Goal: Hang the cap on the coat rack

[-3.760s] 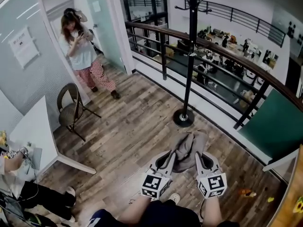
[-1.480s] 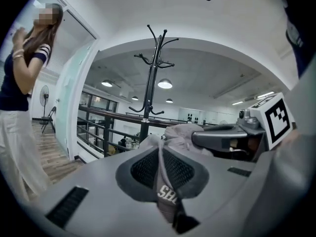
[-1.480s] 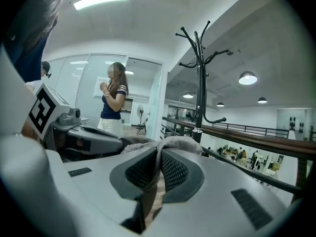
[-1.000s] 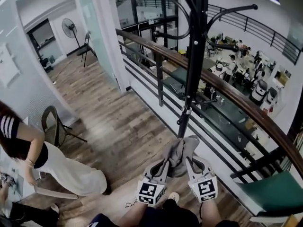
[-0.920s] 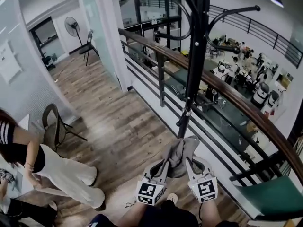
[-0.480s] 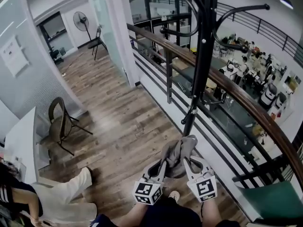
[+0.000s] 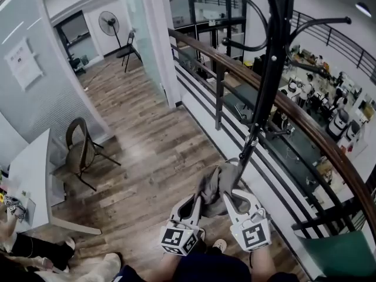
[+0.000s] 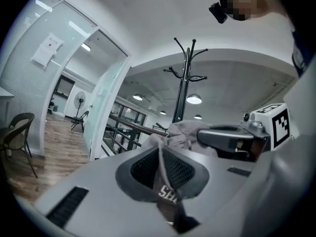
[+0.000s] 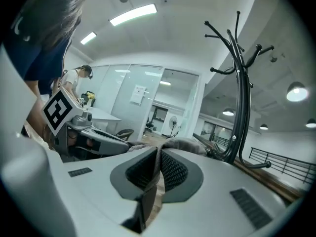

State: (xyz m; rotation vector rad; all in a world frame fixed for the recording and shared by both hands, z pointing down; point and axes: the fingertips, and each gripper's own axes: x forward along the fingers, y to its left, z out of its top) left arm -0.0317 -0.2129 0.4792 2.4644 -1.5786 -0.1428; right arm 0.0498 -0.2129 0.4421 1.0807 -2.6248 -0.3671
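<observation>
Cap, grey and bunched, hangs between both tools just in front of the coat rack pole beside the railing; only the head view shows this. The left gripper view alone reveals white lettering on the cap strip clamped in its jaws. The right gripper view shows its jaws clenched on a cap edge, with the rack's hooks overhead.

A brown chair stands beside a white table; far back, a pedestal fan and seemingly a folding chair.
</observation>
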